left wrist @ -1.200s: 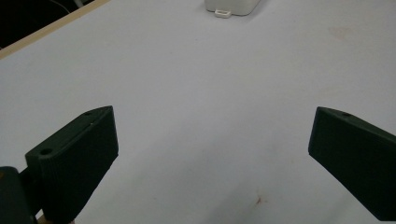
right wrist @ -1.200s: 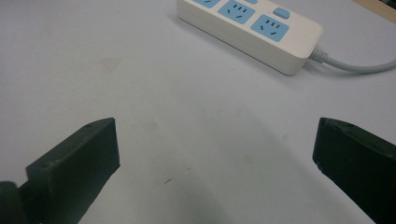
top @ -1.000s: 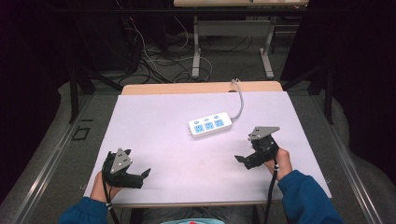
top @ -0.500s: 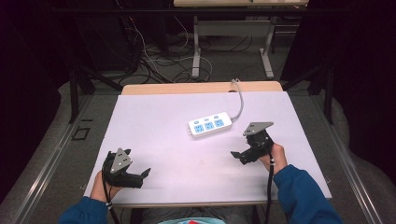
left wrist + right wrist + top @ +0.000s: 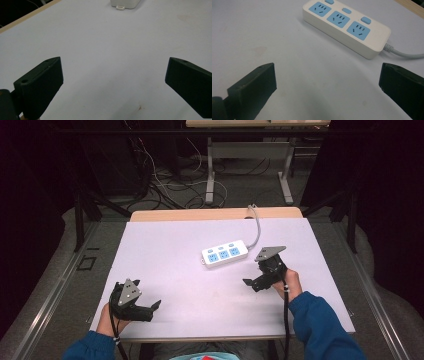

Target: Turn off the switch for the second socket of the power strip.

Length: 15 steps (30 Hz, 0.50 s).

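My right hand-held gripper (image 5: 251, 284) has its jaws spread wide and holds nothing. In the right gripper view the two black jaws stand far apart at the bottom corners, with bare worktop (image 5: 294, 75) between them. The power strip (image 5: 345, 23) lies just ahead of them, untouched: a white bar with three blue sockets and three blue switches, its grey cable (image 5: 404, 53) leaving from the end nearer the right jaw. From the high view, this hand-held gripper sits near the power strip (image 5: 226, 254), on the side towards me and a little to the right, pointing left across the worktop (image 5: 165, 250).

My left hand-held gripper (image 5: 154, 306) is also wide open and empty. It is well apart from the power strip, towards me and to the left, close to the near edge of the worktop. In the left gripper view its jaws (image 5: 112, 85) frame plain white surface, and the end of the power strip (image 5: 125, 3) shows far off at the top edge.

Against the frame one second ago, the right hand-held gripper has come closer to the power strip, moving away from me and slightly left. The left hand-held gripper stays where it was, and the power strip has not shifted.
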{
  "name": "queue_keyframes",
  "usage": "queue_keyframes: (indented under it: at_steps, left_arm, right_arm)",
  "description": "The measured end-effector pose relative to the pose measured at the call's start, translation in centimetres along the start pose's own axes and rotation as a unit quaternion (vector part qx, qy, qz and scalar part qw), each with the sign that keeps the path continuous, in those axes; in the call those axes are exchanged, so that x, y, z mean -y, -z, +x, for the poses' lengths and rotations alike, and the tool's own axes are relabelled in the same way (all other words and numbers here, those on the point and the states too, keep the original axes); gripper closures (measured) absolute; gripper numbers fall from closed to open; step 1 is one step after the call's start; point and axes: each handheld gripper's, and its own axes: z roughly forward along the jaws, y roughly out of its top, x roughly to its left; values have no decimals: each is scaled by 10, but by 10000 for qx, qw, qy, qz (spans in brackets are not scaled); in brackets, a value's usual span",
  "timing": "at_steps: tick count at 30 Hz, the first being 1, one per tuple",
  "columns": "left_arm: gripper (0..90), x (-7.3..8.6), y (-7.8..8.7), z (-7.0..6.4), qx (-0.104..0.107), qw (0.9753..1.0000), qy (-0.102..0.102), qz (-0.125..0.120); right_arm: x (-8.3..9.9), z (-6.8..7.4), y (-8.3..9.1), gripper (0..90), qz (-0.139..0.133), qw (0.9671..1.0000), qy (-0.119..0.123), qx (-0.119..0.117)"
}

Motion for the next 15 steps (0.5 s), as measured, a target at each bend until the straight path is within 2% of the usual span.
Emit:
queue_keyframes:
  at_steps: [3, 6, 9, 11, 15]
  left_arm:
    - [14, 0, 0, 0, 18, 10000, 20, 18]
    - [14, 0, 1, -1, 28, 10000, 16, 14]
    - [14, 0, 0, -1, 23, 10000, 17, 20]
    - [14, 0, 0, -1, 14, 10000, 25, 20]
    - [14, 0, 0, 0, 2, 10000, 8, 26]
  right_arm:
    - [-4, -3, -5, 5, -68, 10000, -29, 18]
    - [-7, -6, -7, 6, -5, 10000, 13, 35]
    - [-12, -9, -13, 6, -25, 10000, -76, 3]
    - [-15, -13, -17, 6, 31, 10000, -51, -42]
    - [-18, -16, -22, 6, 14, 9999, -131, -17]
